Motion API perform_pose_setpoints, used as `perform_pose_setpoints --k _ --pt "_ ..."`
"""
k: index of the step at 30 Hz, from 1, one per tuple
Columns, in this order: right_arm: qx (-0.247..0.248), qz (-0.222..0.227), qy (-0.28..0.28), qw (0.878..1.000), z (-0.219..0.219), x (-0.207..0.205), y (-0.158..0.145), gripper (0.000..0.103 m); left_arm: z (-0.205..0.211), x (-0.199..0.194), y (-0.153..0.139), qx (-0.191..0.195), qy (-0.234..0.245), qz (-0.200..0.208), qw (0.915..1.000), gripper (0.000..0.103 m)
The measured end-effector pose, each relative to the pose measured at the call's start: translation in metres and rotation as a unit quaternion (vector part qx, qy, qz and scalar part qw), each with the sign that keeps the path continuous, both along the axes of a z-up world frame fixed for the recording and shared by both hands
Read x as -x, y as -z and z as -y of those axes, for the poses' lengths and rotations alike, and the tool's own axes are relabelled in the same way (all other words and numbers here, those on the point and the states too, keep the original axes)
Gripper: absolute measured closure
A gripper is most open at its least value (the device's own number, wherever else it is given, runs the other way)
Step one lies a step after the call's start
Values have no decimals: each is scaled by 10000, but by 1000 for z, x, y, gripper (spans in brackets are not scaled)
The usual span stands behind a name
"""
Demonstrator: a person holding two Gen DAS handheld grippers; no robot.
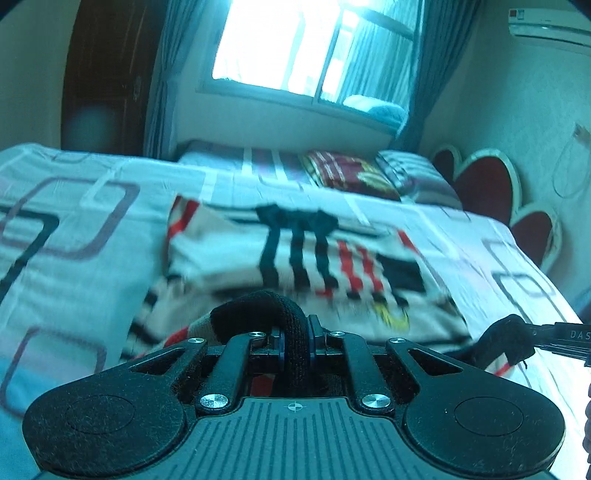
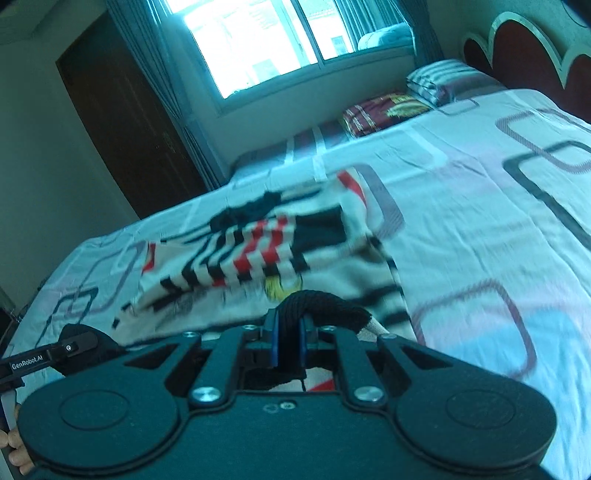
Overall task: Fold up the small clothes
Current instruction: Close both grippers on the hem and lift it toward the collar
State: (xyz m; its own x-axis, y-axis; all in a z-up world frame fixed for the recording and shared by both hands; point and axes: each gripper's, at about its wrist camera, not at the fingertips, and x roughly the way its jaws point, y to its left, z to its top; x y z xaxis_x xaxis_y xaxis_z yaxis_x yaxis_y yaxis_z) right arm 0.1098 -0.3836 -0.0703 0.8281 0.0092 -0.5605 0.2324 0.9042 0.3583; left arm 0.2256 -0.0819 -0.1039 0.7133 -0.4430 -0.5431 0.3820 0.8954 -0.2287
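Both the left gripper (image 1: 295, 334) and right gripper (image 2: 287, 334) fingers pinch the striped garment's (image 1: 295, 254) black hem.

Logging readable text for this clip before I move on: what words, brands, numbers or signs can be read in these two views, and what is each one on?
"GenRobot.AI": on the left gripper, seen at the left edge of the right wrist view.
"DAS", cut off by the frame edge: on the right gripper, seen at the right edge of the left wrist view.
Red label on the air conditioner: too small to read.
Yellow print on the striped sweater: too blurred to read.
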Motion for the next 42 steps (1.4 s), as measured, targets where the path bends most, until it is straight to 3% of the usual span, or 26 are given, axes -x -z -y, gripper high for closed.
perform_pose_setpoints --k 13,21,32,34,37,40,41,42 --pt "-14 268 13 9996 50 -133 2 92 45 -128 2 94 -558 69 9984 92" --pt "-460 -159 232 9985 86 -198 30 92 59 -212 28 -66 -940 -663 9933 92" --pt "-608 -488 341 9964 102 -256 56 92 74 -275 54 -51 -1203 -1244 9849 91" --pt "-589 -612 301 9959 102 -265 60 90 72 -284 57 65 -1246 -1467 9813 90" --pt "-632 -515 350 9961 106 -267 63 73 66 -293 57 348 -1318 -1733 9754 88" --pt "-447 -390 316 9977 103 -267 58 59 65 -294 54 397 -1282 -1726 9758 84" --pt "-362 -366 310 9982 101 -267 56 56 66 -295 53 368 -1258 -1694 9768 79" --pt "-300 -347 314 9985 102 -268 55 56 65 -294 52 341 -1274 -1633 9777 65"
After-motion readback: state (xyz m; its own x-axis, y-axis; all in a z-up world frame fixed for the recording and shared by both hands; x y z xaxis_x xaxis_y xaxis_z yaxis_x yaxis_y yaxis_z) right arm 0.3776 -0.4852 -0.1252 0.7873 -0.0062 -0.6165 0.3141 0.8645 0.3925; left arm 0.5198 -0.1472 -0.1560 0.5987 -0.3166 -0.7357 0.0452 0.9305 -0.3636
